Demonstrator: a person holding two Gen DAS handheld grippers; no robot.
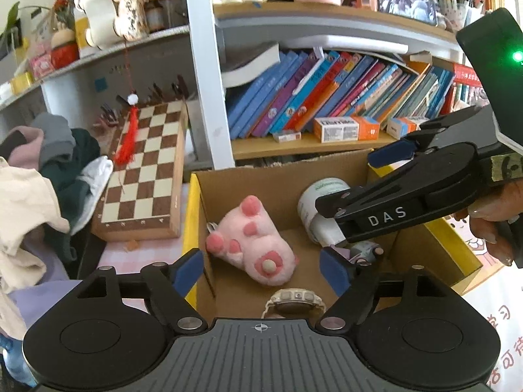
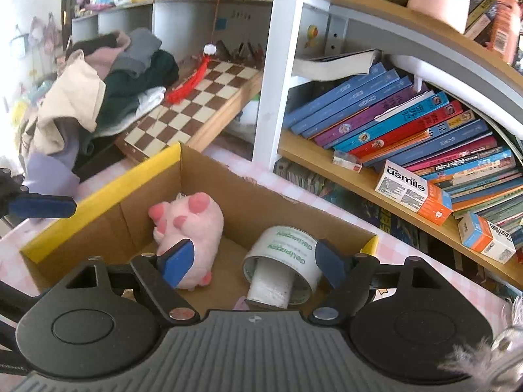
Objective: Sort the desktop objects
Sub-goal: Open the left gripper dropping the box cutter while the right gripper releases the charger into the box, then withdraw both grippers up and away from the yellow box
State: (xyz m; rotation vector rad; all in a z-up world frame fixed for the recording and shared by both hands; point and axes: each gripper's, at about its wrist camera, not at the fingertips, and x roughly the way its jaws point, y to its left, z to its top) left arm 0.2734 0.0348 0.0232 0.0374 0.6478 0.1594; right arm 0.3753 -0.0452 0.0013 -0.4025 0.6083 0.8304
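Observation:
An open cardboard box (image 1: 196, 202) with yellow flaps stands on the pink checked desk. Inside lie a pink plush toy (image 1: 251, 241), a white tape roll (image 1: 313, 209) and a pale wristwatch (image 1: 294, 303). My left gripper (image 1: 261, 271) is open and empty above the box's near side. My right gripper (image 2: 253, 261) is open and empty over the box, above the tape roll (image 2: 284, 261), with the plush (image 2: 193, 228) to its left. In the left wrist view the right gripper (image 1: 392, 196) reaches in from the right. The box wall (image 2: 108, 196) shows in the right wrist view.
A folding chessboard (image 1: 143, 170) leans left of the box beside a pile of clothes (image 1: 49, 176). A white shelf post (image 1: 209, 98) and a shelf of books (image 1: 327, 98) with small cartons (image 2: 412, 192) stand behind the box.

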